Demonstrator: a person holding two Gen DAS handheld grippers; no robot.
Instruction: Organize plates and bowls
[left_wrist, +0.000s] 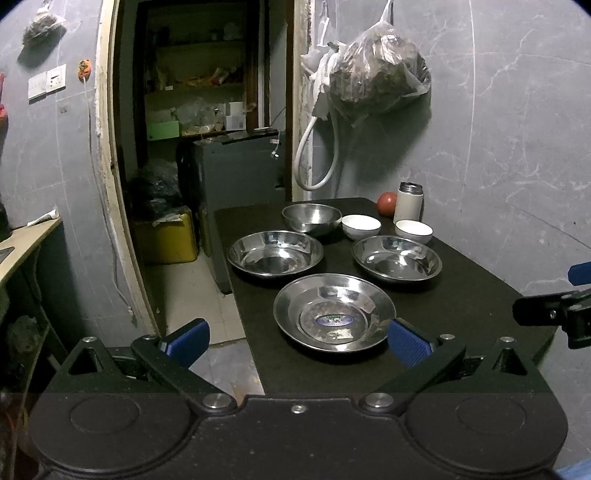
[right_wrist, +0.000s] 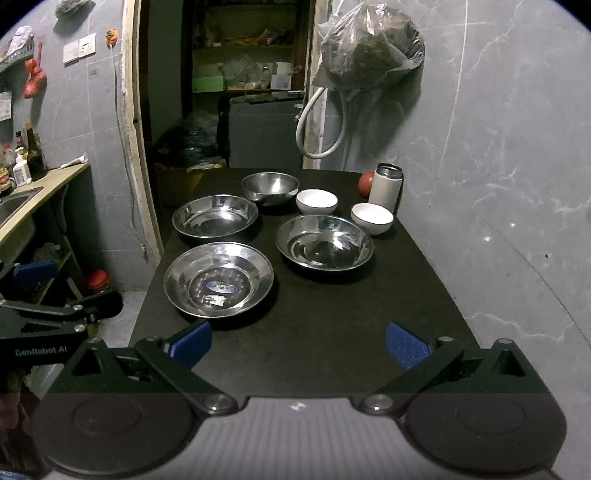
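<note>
**Steel plates and bowls spread on a black table, both claws empty**

The left gripper (left_wrist: 298, 341) sits at the bottom of its own view with its blue-padded fingers (left_wrist: 408, 347) spread wide and nothing between them. The right gripper (right_wrist: 298, 343) is the same in its view: fingers far apart, holding nothing, low in the frame over the near edge of the matte black rectangular table (right_wrist: 332, 332).

In the right wrist view, a shallow stainless steel plate with a sticker in its centre (right_wrist: 218, 279) lies lower left of middle, nearest the camera. A second shallow steel plate (right_wrist: 215, 216) lies above it, and a third steel plate (right_wrist: 324, 242) lies at centre right. None of the three touch. A deeper round steel bowl (right_wrist: 270, 188) stands behind them at upper centre. Just right of it is a small white ceramic bowl (right_wrist: 317, 201), and another small white bowl (right_wrist: 372, 218) stands further right, near the third plate's rim.

At the table's far right corner a white cylindrical flask with a metal top (right_wrist: 385, 188) stands upright, with a round red fruit (right_wrist: 365, 184) just beside it. A clear plastic bag of dark contents (right_wrist: 369, 48) hangs on the grey wall, upper right.
</note>
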